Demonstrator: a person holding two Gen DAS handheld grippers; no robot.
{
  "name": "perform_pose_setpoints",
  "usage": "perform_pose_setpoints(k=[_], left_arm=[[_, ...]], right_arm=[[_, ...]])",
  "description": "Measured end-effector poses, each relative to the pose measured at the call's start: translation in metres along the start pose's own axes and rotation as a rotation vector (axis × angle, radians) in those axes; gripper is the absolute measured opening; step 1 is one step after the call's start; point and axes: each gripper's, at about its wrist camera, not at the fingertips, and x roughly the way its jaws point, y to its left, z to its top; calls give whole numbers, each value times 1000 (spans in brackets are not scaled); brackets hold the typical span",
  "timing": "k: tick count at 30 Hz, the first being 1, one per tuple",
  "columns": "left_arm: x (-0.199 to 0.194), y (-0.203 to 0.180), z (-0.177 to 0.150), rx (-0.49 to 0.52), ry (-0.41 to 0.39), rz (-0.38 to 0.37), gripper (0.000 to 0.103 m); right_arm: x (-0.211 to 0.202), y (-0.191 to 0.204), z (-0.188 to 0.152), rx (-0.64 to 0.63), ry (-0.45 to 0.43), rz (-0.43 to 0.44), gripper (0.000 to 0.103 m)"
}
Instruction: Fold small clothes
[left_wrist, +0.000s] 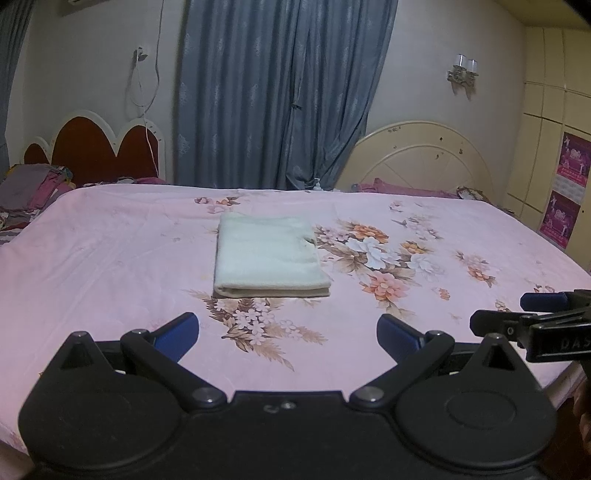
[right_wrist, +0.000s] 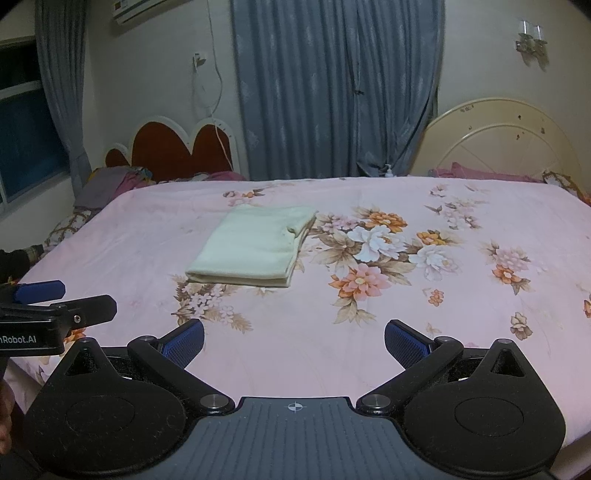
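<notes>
A pale green cloth (left_wrist: 267, 254) lies folded into a flat rectangle on the pink floral bedspread (left_wrist: 110, 266), its folded edge facing me. The right wrist view shows the same cloth (right_wrist: 251, 253) left of centre. My left gripper (left_wrist: 288, 334) hovers over the near part of the bed, short of the cloth, open with nothing between its blue pads. My right gripper (right_wrist: 294, 341) is also open and empty, near the front edge of the bed. Each gripper shows at the other view's side: the right one (left_wrist: 517, 310) and the left one (right_wrist: 70, 299).
A red-and-white headboard (left_wrist: 96, 147) with piled clothes (left_wrist: 33, 192) stands at the far left. A cream round headboard (left_wrist: 424, 158) is at the far right, grey-blue curtains (left_wrist: 277, 92) are behind. Wardrobe doors with posters (left_wrist: 565, 184) line the right wall.
</notes>
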Motion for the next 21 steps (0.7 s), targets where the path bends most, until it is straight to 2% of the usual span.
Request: perform_pose_setpoints(k=[15, 21], left_arm=[[2, -4, -4, 18, 10, -9, 101], [3, -4, -5, 14, 5, -12, 98]], right_arm=[[1, -5, -1, -2, 2, 2, 102], [1, -6, -2, 2, 1, 8, 102]])
